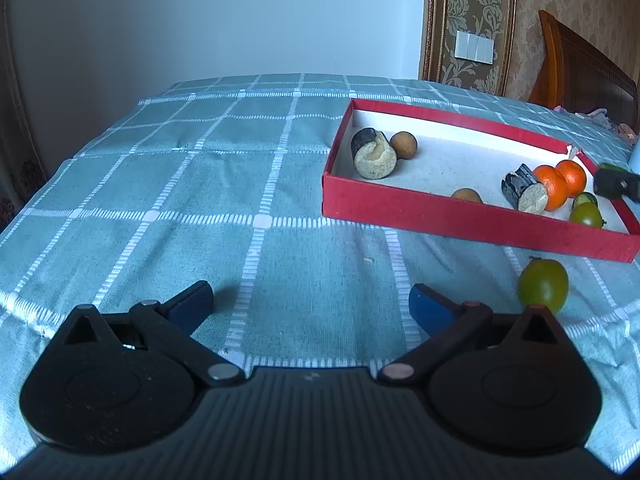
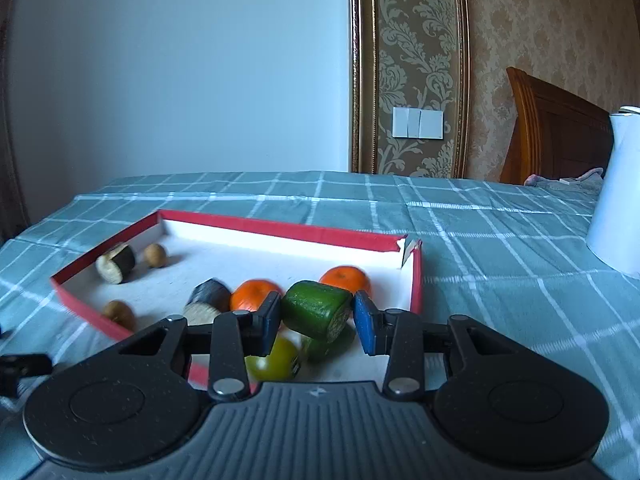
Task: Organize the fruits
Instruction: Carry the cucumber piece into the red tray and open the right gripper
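The green cucumber piece (image 2: 318, 314) sits clamped between the pads of the right gripper (image 2: 316, 320), held over the near right corner of the red box (image 2: 280, 232). Beneath it lie another green piece and a green tomato (image 2: 274, 360); two oranges (image 2: 254, 294) and a dark-skinned cut chunk (image 2: 210, 298) rest just beyond. The step in hand looks like placing this piece among its kind inside the box. The next move likely calls for lowering it onto bare floor and parting the jaws without knocking the oranges. The left gripper (image 1: 312, 308) hangs wide apart and empty above the checked cloth (image 1: 200, 200), with a loose green tomato (image 1: 544, 286) near its right finger, outside the box.
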`<state>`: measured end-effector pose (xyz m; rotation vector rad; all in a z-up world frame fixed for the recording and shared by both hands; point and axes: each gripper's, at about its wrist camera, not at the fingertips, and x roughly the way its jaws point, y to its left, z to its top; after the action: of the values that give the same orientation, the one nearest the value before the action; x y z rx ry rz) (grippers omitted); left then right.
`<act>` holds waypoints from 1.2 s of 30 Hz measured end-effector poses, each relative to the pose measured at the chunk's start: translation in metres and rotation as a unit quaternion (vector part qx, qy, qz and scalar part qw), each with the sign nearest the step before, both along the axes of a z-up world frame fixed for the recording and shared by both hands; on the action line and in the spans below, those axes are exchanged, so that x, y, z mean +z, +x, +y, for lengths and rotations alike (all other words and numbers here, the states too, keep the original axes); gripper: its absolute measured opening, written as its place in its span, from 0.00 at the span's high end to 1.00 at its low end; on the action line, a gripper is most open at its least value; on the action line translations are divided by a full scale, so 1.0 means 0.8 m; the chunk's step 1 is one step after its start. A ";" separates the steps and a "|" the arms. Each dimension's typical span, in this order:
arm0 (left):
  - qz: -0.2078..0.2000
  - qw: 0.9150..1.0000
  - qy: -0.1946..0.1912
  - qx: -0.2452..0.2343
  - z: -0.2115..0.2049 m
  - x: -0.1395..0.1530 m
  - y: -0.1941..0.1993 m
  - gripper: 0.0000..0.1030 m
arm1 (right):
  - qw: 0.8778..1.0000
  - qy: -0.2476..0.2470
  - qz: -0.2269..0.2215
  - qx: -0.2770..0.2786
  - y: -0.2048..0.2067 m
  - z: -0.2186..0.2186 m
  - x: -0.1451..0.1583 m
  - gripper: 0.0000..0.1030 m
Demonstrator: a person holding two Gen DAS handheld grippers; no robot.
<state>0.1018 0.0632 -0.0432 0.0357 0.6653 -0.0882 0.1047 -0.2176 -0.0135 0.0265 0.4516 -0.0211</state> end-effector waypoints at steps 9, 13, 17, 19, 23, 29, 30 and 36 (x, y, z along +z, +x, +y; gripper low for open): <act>0.000 1.000 0.000 0.000 0.000 0.000 0.000 0.00 | 0.999 -0.025 0.010 0.020 0.068 0.009 -0.002 0.63; 0.000 1.000 0.000 0.000 0.000 0.000 0.000 0.00 | 0.998 -0.043 0.027 0.023 0.097 0.019 -0.014 0.63; 0.000 1.000 0.000 0.000 0.000 0.000 0.000 0.00 | 0.998 -0.047 0.038 0.026 0.114 0.026 -0.019 0.63; 0.000 1.000 0.000 0.000 0.000 0.000 0.000 0.00 | 0.998 -0.041 0.047 0.030 0.119 0.028 -0.017 0.63; 0.000 1.000 0.000 0.000 0.000 0.000 0.000 0.00 | 0.996 -0.038 0.081 0.024 0.131 0.032 -0.018 0.63; 0.000 1.000 0.000 0.000 0.000 0.000 0.000 0.00 | 0.996 -0.033 0.081 0.024 0.128 0.031 -0.019 0.62; 0.000 1.000 0.000 0.000 0.000 0.000 0.000 0.00 | 0.996 -0.034 0.080 0.023 0.127 0.030 -0.018 0.62; 0.000 1.000 0.000 0.000 0.000 0.000 0.000 0.00 | 0.997 -0.047 0.050 0.022 0.105 0.031 -0.015 0.52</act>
<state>0.1021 0.0630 -0.0431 0.0362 0.6652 -0.0880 0.1886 -0.1929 -0.0257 -0.0777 0.5499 0.0005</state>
